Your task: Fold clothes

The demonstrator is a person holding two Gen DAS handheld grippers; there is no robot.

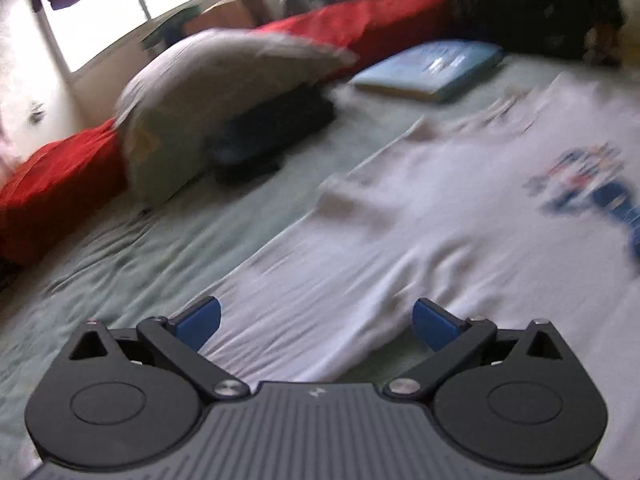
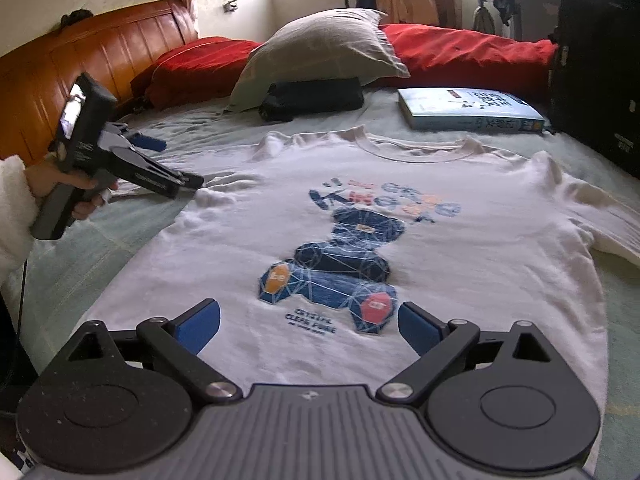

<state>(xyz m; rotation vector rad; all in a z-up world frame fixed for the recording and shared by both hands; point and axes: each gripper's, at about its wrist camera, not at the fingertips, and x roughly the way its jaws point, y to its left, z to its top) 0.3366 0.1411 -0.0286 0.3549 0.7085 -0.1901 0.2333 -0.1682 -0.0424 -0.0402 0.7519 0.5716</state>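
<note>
We see a grey pillow point(image 2: 320, 46) propped at the far side of the green bedsheet point(image 2: 80, 256), a folded black item point(image 2: 312, 98) just before it, a red duvet point(image 2: 468, 56) behind, a blue book point(image 2: 468, 110) far right, and a wooden headboard point(image 2: 80, 60) left.

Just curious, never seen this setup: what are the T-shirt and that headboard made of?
T-shirt: looks like soft matte white cotton knit, going by its ribbed collar and fine wrinkles; the bear print looks flat. Headboard: seemingly varnished reddish-brown wood, with glossy highlights on grooved panels.
</note>
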